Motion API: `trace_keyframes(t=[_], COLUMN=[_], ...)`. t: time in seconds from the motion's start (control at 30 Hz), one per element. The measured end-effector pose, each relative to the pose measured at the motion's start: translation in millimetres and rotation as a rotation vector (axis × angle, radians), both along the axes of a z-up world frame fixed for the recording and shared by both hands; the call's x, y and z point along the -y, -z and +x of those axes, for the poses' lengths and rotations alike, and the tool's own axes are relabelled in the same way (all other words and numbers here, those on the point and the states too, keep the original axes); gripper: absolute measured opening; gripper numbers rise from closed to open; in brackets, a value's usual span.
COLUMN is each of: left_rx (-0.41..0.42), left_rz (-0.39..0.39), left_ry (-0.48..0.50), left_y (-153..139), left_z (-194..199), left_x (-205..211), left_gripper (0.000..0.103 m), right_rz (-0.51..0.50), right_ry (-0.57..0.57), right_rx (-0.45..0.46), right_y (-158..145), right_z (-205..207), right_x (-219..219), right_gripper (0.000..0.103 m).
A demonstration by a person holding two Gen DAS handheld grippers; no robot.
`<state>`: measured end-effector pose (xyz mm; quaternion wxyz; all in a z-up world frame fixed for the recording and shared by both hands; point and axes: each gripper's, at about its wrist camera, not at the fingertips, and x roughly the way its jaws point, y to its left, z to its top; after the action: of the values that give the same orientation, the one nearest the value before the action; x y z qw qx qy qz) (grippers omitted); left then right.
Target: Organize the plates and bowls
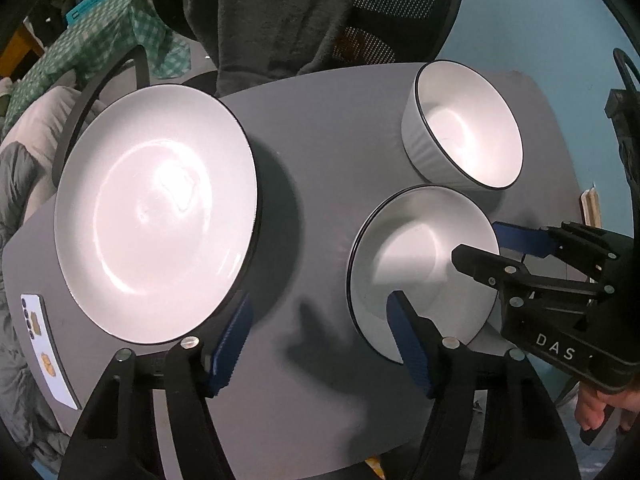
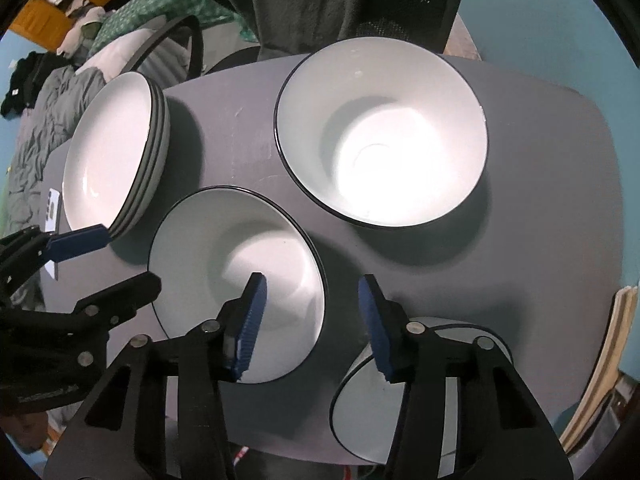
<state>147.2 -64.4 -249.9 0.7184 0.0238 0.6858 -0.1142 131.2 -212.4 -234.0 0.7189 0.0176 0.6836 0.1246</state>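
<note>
A stack of white plates with dark rims [image 1: 156, 216] sits at the table's left; it also shows in the right wrist view [image 2: 112, 148]. A small shallow bowl [image 1: 416, 248] [image 2: 224, 272] lies in the middle. A large deep bowl [image 1: 464, 124] [image 2: 380, 136] stands behind it. Another small bowl [image 2: 400, 396] is at the front right. My left gripper [image 1: 320, 344] is open, between the plate stack and the shallow bowl. My right gripper [image 2: 312, 320] is open, with one finger over the shallow bowl; it also shows in the left wrist view [image 1: 484, 246].
The grey oval table [image 1: 320, 132] has a white card [image 1: 44, 344] at its left edge. An office chair draped in grey cloth [image 1: 280, 12] stands behind the table. A green checked cloth [image 1: 92, 44] and bedding lie at the far left.
</note>
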Motion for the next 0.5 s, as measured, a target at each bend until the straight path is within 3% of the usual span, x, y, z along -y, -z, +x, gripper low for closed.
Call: trace_keyframes(t=[0.1,0.17,0.27,0.5], left_rx=[-0.003,-0.016,-0.054,-0.101], left_rz=[-0.001,-0.005,-0.024,-0.101], left_ry=[0.002,0.0,-0.016,-0.04], left_y=[3,7,16,24], left_z=[0,2,2,0], left_x=[2,4,1,-4], left_gripper=[0.058,0.05,0.038,0.028], right_rz=[0.012,0.021,0.012,0.022], right_ry=[-0.004,-0.003,0.005,0.011], right_rx=[-0.012,-0.018,-0.026,-0.05], right_y=[2,4,7,10], right_z=[0,0,1,-1], right_x=[1,0,2,7], right_gripper=[0.04,0.026,0.015,0.011])
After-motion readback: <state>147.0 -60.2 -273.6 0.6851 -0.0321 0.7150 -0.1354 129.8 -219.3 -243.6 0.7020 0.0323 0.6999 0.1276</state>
